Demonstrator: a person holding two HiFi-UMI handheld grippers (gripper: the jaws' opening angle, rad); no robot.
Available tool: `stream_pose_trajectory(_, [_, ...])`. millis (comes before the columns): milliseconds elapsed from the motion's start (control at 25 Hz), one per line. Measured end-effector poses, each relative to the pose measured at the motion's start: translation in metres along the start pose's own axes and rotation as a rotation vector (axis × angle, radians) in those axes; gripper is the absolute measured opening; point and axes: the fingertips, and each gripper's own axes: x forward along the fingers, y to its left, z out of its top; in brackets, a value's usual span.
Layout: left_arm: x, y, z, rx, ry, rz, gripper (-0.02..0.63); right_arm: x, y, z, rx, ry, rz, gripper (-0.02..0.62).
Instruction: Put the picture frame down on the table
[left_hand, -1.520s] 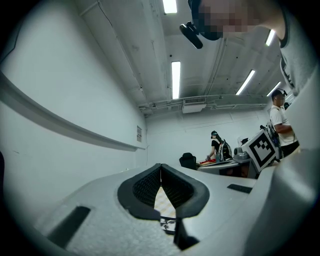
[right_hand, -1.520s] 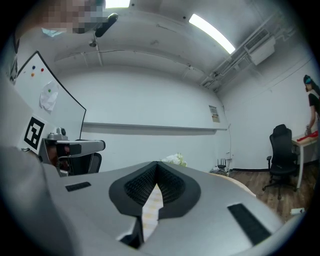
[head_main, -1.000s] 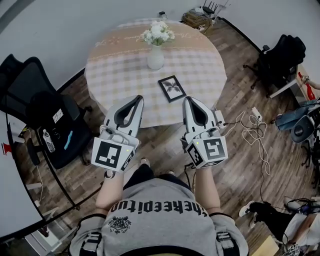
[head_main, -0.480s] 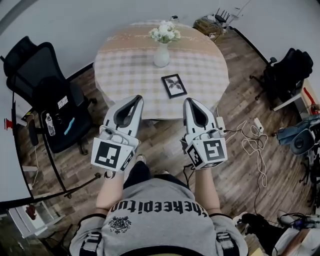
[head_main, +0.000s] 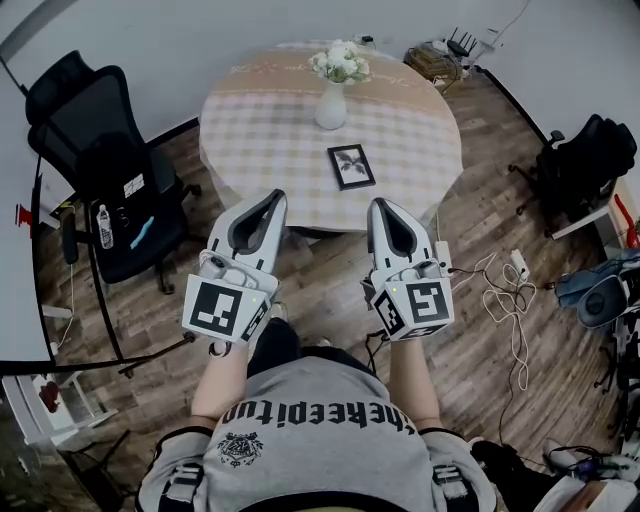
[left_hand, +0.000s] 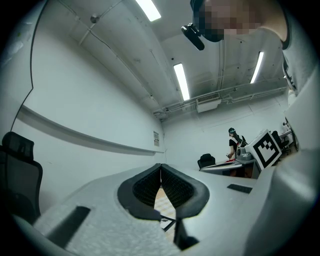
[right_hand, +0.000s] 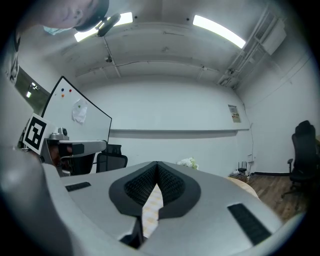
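A black picture frame (head_main: 351, 166) with a leaf print lies flat on the round checked table (head_main: 260, 150), toward its near right side. My left gripper (head_main: 272, 198) and right gripper (head_main: 378, 205) are held side by side in front of the table's near edge, both shut with nothing between the tips. In the left gripper view a corner of the frame (left_hand: 169, 222) shows through the gap below the closed left gripper (left_hand: 161, 166). In the right gripper view the right gripper (right_hand: 156, 164) is closed and checked cloth shows below it.
A white vase of flowers (head_main: 333, 100) stands at the table's middle back. A black office chair (head_main: 105, 190) sits left of the table, another (head_main: 585, 165) at the right. Cables (head_main: 500, 290) lie on the wooden floor at the right.
The head view has shifted, so the table and frame sit a little further right and up. Both grippers keep the same pose and stay shut.
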Motion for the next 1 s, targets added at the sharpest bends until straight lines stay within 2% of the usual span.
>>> stream_pose_trajectory(1000, [-0.005,-0.037,0.001,0.022,0.015,0.008,0.015,-0.031,-0.01,-0.003,0.007,-0.005,0.029,0.006])
